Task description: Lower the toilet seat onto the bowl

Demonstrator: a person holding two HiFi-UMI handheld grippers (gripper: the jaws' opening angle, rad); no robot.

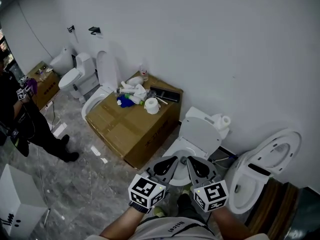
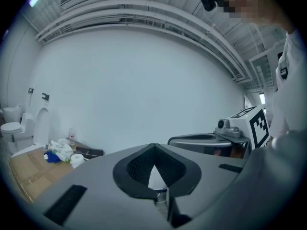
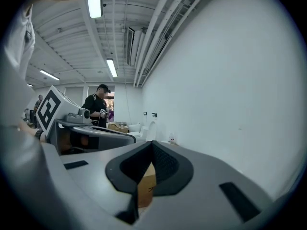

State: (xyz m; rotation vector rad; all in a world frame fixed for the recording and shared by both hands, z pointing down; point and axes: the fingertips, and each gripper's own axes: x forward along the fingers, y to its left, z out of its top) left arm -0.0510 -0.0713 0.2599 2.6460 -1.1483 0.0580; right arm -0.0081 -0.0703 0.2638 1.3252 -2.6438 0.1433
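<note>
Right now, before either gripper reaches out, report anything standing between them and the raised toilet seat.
Nothing visible does. The left gripper and right gripper hang shut over the bowl, with the raised toilet seat just beyond. The cardboard box sits off to the left, clear of that path.

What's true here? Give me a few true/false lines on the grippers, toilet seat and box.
1. The toilet seat is raised, leaning back toward the tank. True.
2. The right gripper clamps the seat. False: its jaws are together with nothing between them.
3. The left gripper is wide open. False: its jaws meet at the tips, and it is empty.
4. A toilet paper roll stands on the cardboard box. True.
5. In the head view, the box sits to the right of the raised seat. False: it is to the left.
</note>
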